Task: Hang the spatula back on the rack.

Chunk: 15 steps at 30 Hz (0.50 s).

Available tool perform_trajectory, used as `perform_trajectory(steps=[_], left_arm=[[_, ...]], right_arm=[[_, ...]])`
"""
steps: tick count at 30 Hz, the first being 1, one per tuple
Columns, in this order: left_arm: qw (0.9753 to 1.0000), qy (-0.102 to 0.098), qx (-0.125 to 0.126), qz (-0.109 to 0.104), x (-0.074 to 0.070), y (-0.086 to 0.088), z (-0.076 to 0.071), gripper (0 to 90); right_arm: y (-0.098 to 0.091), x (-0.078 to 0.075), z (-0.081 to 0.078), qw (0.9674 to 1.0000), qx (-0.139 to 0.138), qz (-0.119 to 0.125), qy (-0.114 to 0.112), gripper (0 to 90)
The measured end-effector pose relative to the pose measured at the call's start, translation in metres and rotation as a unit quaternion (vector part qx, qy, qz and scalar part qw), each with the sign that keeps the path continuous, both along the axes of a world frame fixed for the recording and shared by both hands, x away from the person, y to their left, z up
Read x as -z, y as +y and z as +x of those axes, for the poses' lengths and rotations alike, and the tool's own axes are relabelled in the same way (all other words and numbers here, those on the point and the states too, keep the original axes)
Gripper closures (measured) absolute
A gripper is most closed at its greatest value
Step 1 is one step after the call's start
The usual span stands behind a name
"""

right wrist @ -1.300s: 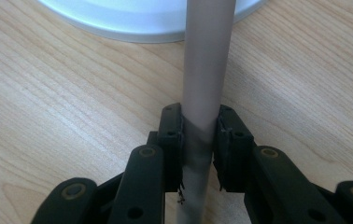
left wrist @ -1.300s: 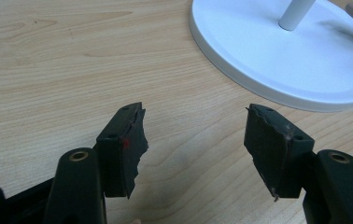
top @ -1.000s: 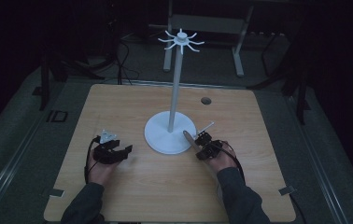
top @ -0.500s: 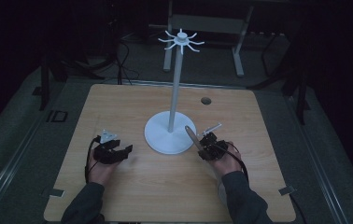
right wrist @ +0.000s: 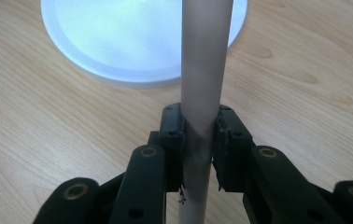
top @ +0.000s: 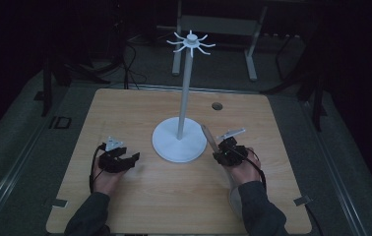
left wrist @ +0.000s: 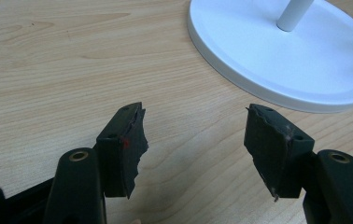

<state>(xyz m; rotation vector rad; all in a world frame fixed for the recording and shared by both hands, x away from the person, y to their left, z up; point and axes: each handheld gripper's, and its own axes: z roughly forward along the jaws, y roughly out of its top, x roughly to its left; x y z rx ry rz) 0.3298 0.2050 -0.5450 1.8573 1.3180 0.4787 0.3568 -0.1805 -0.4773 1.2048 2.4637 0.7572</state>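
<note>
While 1 stand (top: pixel 179 142) sits | right tongs (right wrist: pixel 199 135) grip 1 rod (right wrist: pixel 205 60)

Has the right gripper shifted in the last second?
Yes. The right gripper, shut on a rod, has drawn back from the stand base toward the person.

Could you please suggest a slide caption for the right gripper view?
Right gripper shut on a pale rod, held above the wooden table near the white stand base.

Light wooden table (top: pixel 139 113) — white stand (top: pixel 179 142) on round base near centre, small dark hole (top: pixel 217 105) behind.
</note>
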Motion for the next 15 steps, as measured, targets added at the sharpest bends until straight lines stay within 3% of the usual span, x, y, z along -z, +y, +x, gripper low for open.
perform_trajectory(steps=[15], left_arm=[[1.0,-0.001,-0.001,-0.002,0.0,0.0,0.0,38.4]], right_arm=[[-0.012,-0.013,-0.008,0.9981,0.023,0.032,-0.048,75.2]])
